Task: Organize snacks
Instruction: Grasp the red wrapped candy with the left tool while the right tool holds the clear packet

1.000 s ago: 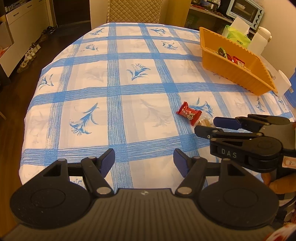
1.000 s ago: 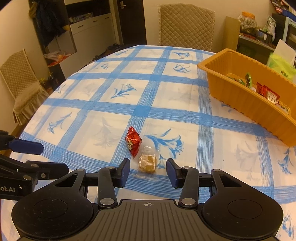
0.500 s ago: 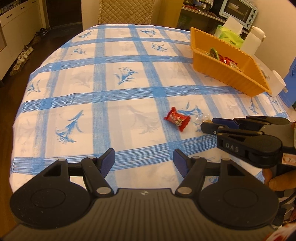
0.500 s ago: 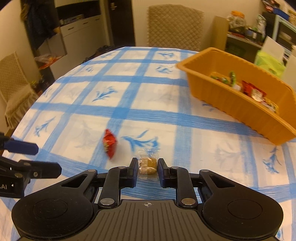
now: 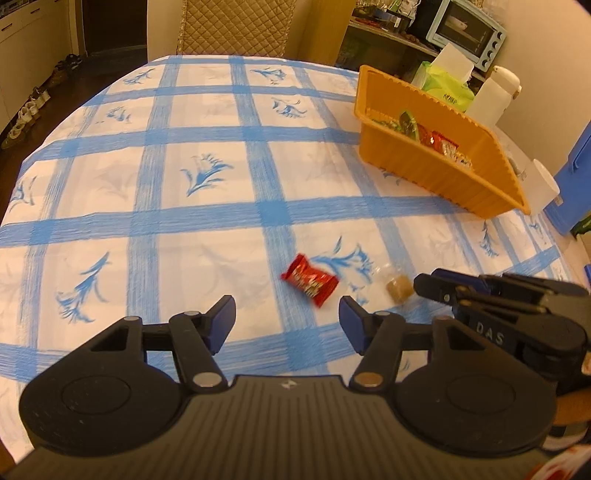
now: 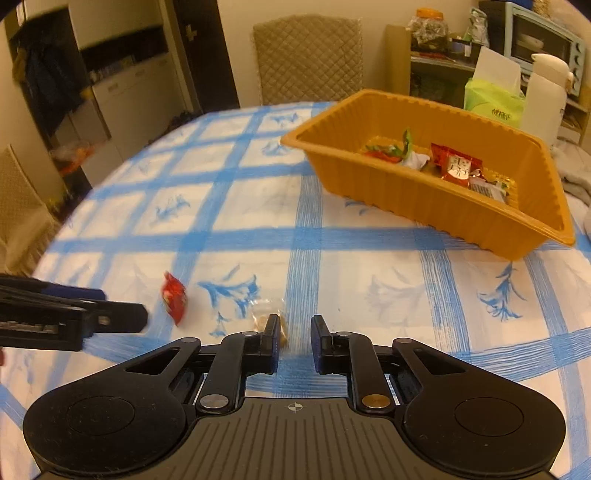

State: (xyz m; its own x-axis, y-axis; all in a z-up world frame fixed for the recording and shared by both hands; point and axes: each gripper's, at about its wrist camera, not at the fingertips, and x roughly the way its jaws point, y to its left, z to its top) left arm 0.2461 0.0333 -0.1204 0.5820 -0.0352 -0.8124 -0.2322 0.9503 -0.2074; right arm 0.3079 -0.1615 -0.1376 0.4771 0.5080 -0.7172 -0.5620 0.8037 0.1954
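A red candy wrapper (image 5: 309, 279) lies on the blue-checked tablecloth just ahead of my open, empty left gripper (image 5: 287, 321); it also shows in the right wrist view (image 6: 173, 297). A clear-wrapped brown biscuit (image 5: 398, 286) lies to the right of it. In the right wrist view the biscuit (image 6: 266, 322) sits by the left finger of my right gripper (image 6: 294, 341), not between the fingers, which stand narrowly apart. The orange tray (image 6: 424, 201) with several snacks stands at the far right; it also shows in the left wrist view (image 5: 439, 173).
A green tissue pack (image 6: 493, 103) and a white bottle (image 6: 545, 101) stand behind the tray. A blue box (image 5: 576, 181) is at the right table edge. A quilted chair (image 5: 236, 27) stands at the table's far end.
The right gripper closed around the biscuit, then swung right; the biscuit now lies by its left finger. The left gripper moved closer to the red candy.
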